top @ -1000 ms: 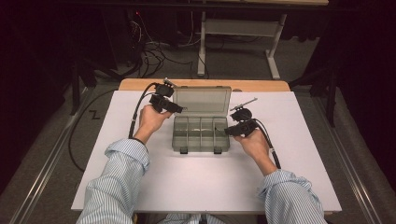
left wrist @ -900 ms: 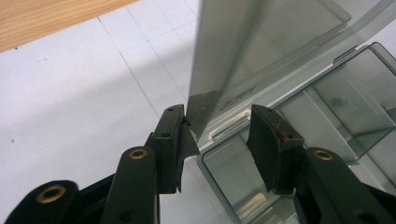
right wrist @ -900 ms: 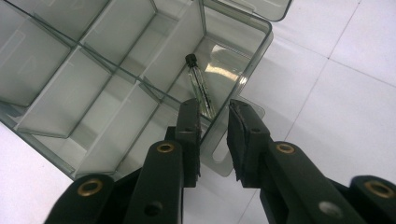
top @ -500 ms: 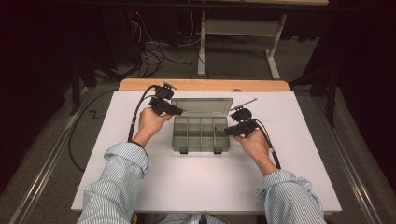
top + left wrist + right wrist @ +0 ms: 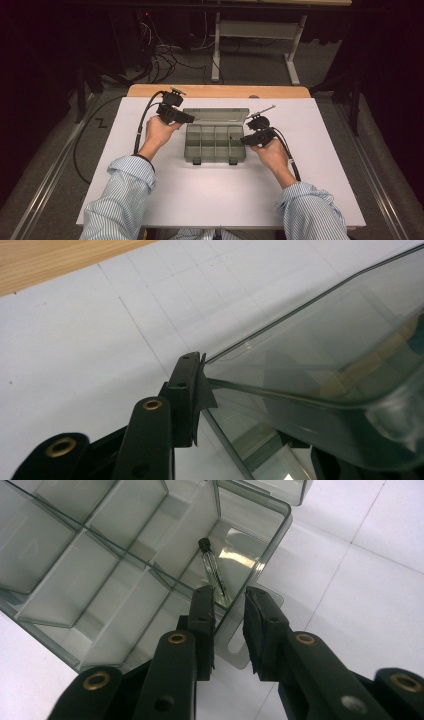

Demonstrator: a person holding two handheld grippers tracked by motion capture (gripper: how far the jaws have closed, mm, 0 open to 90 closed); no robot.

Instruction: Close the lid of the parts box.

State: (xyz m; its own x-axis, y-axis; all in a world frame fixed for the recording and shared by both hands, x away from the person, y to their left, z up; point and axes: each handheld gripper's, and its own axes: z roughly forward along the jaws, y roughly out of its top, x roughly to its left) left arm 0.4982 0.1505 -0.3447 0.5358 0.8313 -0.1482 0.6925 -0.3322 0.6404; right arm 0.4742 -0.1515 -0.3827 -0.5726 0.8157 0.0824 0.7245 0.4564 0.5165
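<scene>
A clear grey compartment box (image 5: 215, 146) lies mid-table with its lid (image 5: 217, 116) raised at the back. My left gripper (image 5: 187, 120) is at the lid's left corner. Its jaws have just been closing, and one pad (image 5: 186, 390) presses the lid (image 5: 325, 340) edge while the other jaw shows dimly behind the plastic. My right gripper (image 5: 245, 141) straddles the box's right wall (image 5: 280, 525). This gripper (image 5: 230, 600) has one jaw inside and one outside, with light showing on either side of the wall. A small black-capped vial (image 5: 212, 572) lies in the corner compartment.
The box rests on a white sheet (image 5: 210, 200) that covers the table, with a bare wooden strip (image 5: 215, 91) at the far edge. Cables (image 5: 170, 55) and a desk frame (image 5: 255, 35) lie on the floor beyond. Both sleeved forearms come in from the near edge.
The lid's far edge has drawn in toward the box, so the lid stands steeper. My left gripper has shifted slightly with it. The right hand has kept still.
</scene>
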